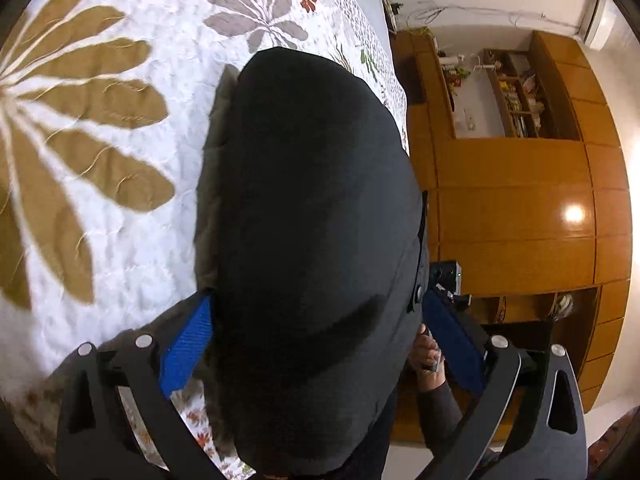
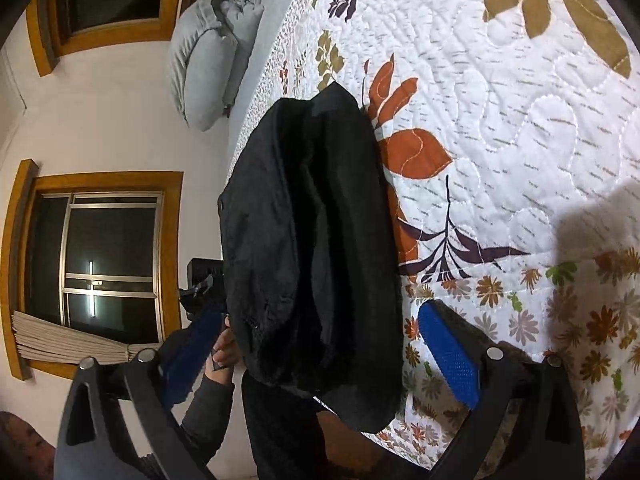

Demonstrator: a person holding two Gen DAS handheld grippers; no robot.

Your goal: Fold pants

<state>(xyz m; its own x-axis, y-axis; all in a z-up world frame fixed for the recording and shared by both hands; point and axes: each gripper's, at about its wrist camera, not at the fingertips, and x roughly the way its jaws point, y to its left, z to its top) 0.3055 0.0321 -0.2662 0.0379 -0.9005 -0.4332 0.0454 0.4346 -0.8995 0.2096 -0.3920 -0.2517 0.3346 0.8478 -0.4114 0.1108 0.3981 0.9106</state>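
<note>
Pants (image 1: pixel 312 240), black and bunched, lie on the bed's floral quilt (image 1: pixel 120 248) straight ahead of my left hand-held gripper (image 1: pixel 316 340), whose blue pads stand wide apart on either side of the cloth. From the right wrist, my right hand-held gripper (image 2: pixel 320 344) likewise gapes, and the pants (image 2: pixel 312 240) lie between its fingers at the quilt's (image 2: pixel 500 140) edge.
</note>
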